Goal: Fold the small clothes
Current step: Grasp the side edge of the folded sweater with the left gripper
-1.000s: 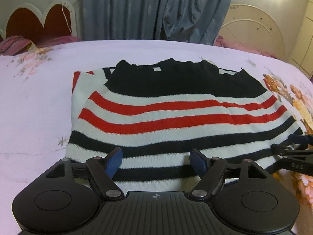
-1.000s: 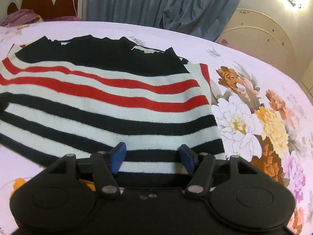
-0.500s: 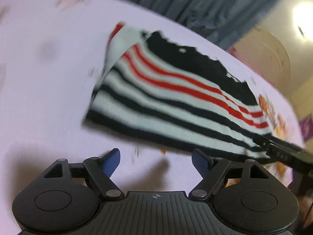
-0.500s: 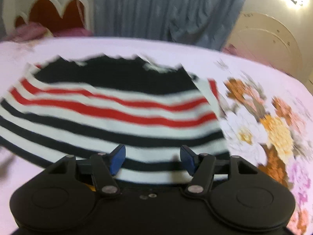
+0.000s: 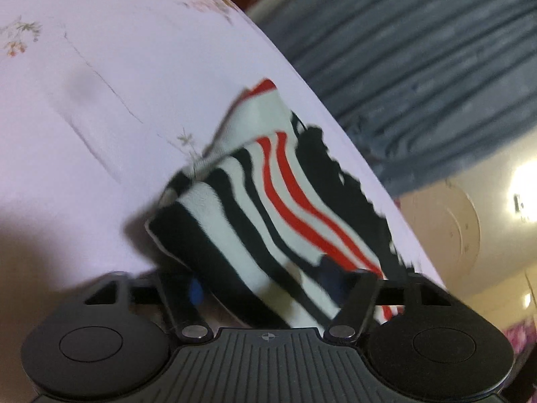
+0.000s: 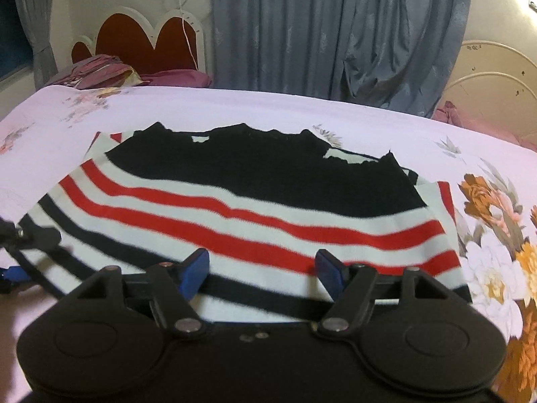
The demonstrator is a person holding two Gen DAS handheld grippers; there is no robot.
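Observation:
A small knit sweater (image 6: 255, 201) with a black top and red, white and black stripes lies on the pink bedsheet (image 6: 235, 107). My right gripper (image 6: 261, 267) is open, its blue pads over the sweater's near hem at the right side. In the left wrist view the camera is rolled over and the sweater's (image 5: 268, 208) lower left corner stands lifted off the sheet. My left gripper (image 5: 263, 287) has its jaws wide apart with the striped cloth lying between them. The left gripper also shows at the left edge of the right wrist view (image 6: 20, 255).
The sheet has a large flower print (image 6: 496, 252) to the right of the sweater. A red heart-shaped headboard (image 6: 144, 40) with pillows (image 6: 104, 74) and grey curtains (image 6: 335, 33) stand behind the bed. A cream bed frame (image 6: 493, 87) is at the far right.
My left gripper has rolled over and moved in at the sweater's left hem corner, which now stands lifted. My right gripper has drawn back and risen slightly. Both stay open.

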